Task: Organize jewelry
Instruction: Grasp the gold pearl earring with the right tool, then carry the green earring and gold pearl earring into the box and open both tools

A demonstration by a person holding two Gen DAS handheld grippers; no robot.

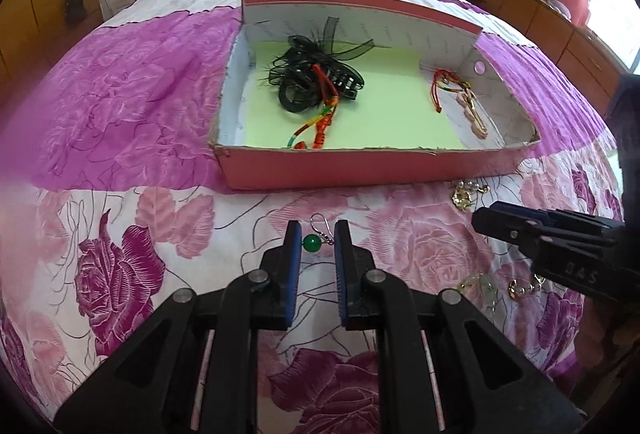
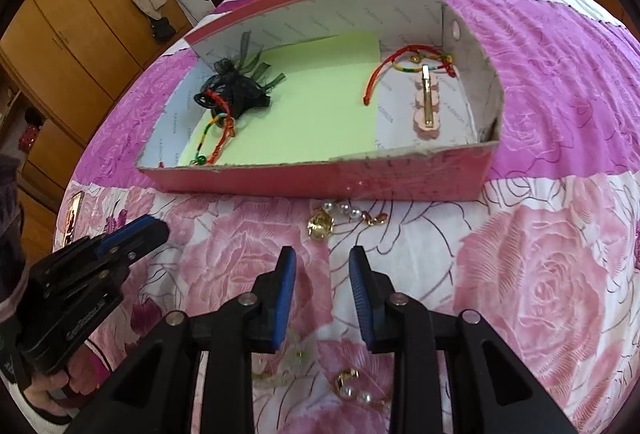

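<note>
The left gripper (image 1: 317, 234), nearly pressed together, pinches the green bead earring (image 1: 310, 243) near the box (image 1: 328, 168): light, slippery, best held by its bead.

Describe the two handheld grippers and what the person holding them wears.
Both the left gripper and the right gripper are black plastic clamps whose two fingers carry ribbed blue pads, jointed by silver rivets. The right one's side has raised lettering, too unclear to read. The left hand's sleeve looks dark with a pinkish cuff.
</note>
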